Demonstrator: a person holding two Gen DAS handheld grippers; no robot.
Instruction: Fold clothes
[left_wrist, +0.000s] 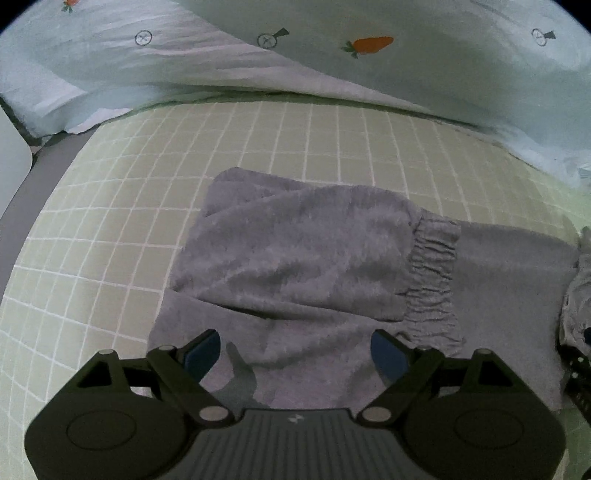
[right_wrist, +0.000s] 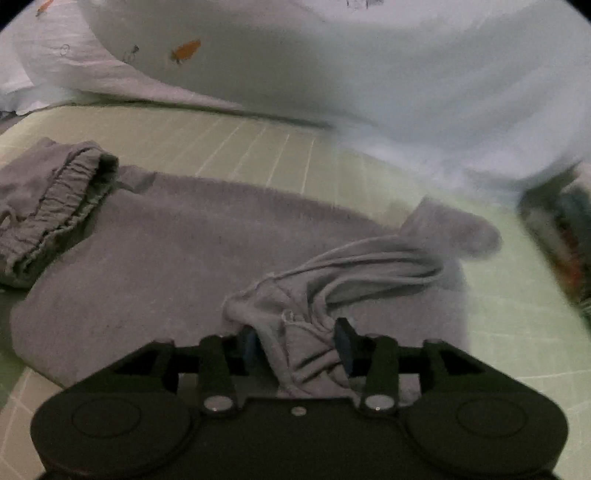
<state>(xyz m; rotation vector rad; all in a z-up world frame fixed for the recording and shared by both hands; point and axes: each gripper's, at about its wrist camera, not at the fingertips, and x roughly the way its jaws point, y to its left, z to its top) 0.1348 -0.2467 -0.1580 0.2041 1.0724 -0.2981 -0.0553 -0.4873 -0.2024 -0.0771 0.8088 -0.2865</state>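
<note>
While the grey garment (left_wrist: 303, 251) lies part-folded on the bed (left_wrist: 110, 206), L tool (left_wrist: 295, 354) hovers wide open w/ nothing held; R tool (right_wrist: 295, 343) pinches a bunched edge (right_wrist: 306, 332), prob. to pull it over.

Both hand-held grippers: left (left_wrist: 295, 354) & right (right_wrist: 297, 345) w/ black bodies, blue pads, silver pivot screws, round side discs.

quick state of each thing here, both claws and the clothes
left claw: open, over the pants, holding nothing
right claw: shut on a bunched fold of the pants
pants: grey, lying on the sheet, one leg folded across, part bunched and lifted
cuff: elastic, gathered, lying on the pants
sheet: green check, spread flat
duvet: pushed back, rumpled
</note>
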